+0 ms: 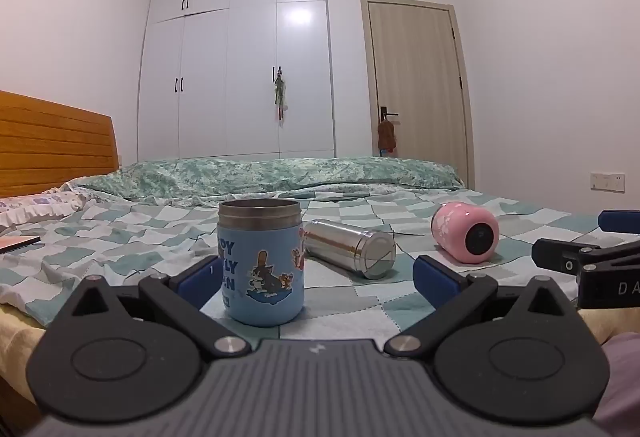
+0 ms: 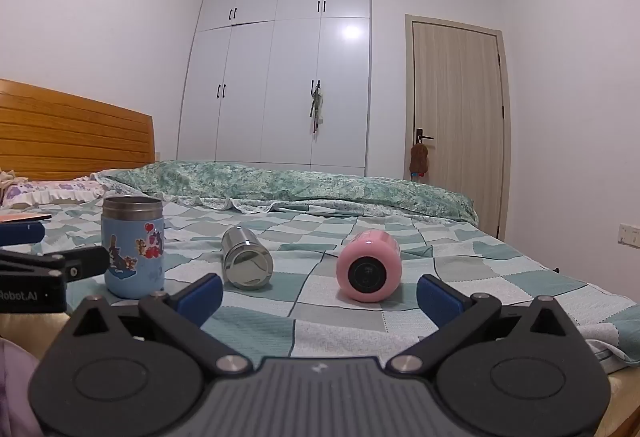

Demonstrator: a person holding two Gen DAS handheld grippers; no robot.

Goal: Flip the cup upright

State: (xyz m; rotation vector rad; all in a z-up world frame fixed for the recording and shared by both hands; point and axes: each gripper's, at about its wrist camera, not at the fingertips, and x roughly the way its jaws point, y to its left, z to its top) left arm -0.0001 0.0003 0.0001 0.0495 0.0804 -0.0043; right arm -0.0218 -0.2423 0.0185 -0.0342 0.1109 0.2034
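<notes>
Low in the left wrist view, the left tongs (image 1: 316, 273) are spread wide and hold nothing. A blue cartoon cup (image 1: 260, 261) stands upright between their blue pads, mouth up; whether the left pad touches it cannot be told. In the right wrist view the right tongs (image 2: 320, 293) are also spread and empty, pointing at a pink cup (image 2: 368, 266) that lies on its side in the centre of the frame, its dark end facing the camera. Left of it a steel cup (image 2: 246, 263) also lies on its side, between the blue cup and the pink one. All three rest on the checked sheet of the bed (image 2: 500, 269). Further back lies a rumpled green quilt (image 2: 288, 187), then a white wardrobe (image 2: 288, 77) and a door (image 2: 456, 117).

The blue cup looks finished; two cups remain tipped. The next move likely calls for the right tongs to close around the pink cup's body and turn it mouth up.
</notes>
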